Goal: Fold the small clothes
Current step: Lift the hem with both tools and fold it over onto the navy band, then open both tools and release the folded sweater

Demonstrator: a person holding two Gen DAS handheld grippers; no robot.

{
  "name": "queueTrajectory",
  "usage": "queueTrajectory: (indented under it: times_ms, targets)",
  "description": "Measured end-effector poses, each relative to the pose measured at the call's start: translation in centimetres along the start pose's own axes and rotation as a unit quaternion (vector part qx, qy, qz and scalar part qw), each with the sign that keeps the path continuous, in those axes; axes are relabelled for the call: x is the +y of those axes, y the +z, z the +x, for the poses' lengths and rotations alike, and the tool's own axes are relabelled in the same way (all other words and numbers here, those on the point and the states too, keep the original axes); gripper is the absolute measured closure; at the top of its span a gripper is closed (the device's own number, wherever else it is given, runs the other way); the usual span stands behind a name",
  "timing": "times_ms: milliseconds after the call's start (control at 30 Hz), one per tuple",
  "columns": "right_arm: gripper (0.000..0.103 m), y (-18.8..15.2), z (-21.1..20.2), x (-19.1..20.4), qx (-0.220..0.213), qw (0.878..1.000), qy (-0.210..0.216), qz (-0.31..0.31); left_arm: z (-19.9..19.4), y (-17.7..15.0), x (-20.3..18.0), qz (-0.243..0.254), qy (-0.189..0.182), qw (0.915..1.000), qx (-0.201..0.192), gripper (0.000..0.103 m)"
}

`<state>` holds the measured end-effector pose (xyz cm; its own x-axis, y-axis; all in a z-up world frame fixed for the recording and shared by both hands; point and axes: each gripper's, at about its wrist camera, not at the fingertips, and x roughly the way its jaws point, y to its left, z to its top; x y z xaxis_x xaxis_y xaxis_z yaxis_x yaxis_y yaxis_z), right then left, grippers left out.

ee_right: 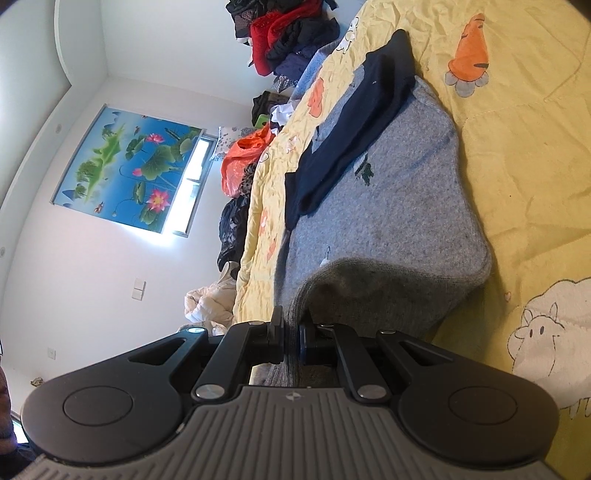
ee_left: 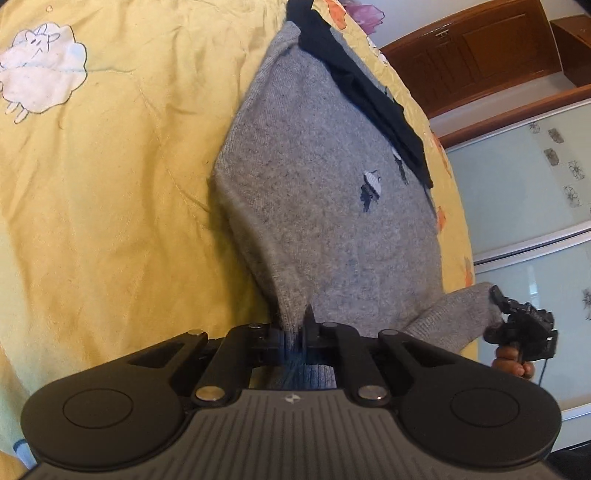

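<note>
A grey knit sweater (ee_left: 325, 184) with a dark navy collar band (ee_left: 373, 96) lies on a yellow bedspread (ee_left: 110, 203). My left gripper (ee_left: 293, 325) is shut on a near corner of the sweater and lifts it. In the left wrist view my right gripper (ee_left: 495, 295) is shut on the other near corner at the lower right. In the right wrist view my right gripper (ee_right: 291, 325) pinches the grey sweater (ee_right: 388, 206), whose near edge is raised and curled. The navy band (ee_right: 354, 136) lies across its far part.
The yellow bedspread (ee_right: 517, 166) carries sheep and carrot prints. A pile of red and dark clothes (ee_right: 284, 33) sits at the far end of the bed. An orange bag (ee_right: 240, 158) and more clothes lie beside the bed. Wooden cabinets (ee_left: 480, 48) stand beyond the bed.
</note>
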<state>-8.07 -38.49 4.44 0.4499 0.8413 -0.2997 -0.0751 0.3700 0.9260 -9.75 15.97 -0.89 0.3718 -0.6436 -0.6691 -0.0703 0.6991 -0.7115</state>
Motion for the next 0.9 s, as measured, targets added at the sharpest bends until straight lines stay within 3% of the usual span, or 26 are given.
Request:
queueTrajectory:
  times_ms: [200, 400, 633, 767, 900]
  targets:
    - [0.088, 0.6, -0.3, -0.1, -0.014, 1.0, 0.011, 0.009, -1.7, 1.6, -2.3, 0.022, -0.031, 0.9988, -0.03, 0.096]
    - [0.088, 4.3, 2.1, -0.1, -0.03, 0.999, 0.031, 0.002, -1.9, 8.3, -6.6, 0.073, -0.077, 0.9923, -0.064, 0.096]
    - [0.088, 12.3, 5.3, -1.1, -0.085, 0.995, 0.054, -0.002, 1.0, 17.5, -10.5, 0.112, -0.095, 0.9839, -0.102, 0.096]
    - [0.088, 18.1, 7.1, -2.9, -0.12, 0.991, 0.056, 0.018, 4.0, 23.4, -10.4, 0.099, -0.09, 0.9828, -0.127, 0.096]
    - [0.088, 23.5, 9.7, -5.3, -0.139, 0.989, 0.027, 0.032, 7.0, 29.1, -9.2, 0.074, -0.068, 0.9843, -0.145, 0.096]
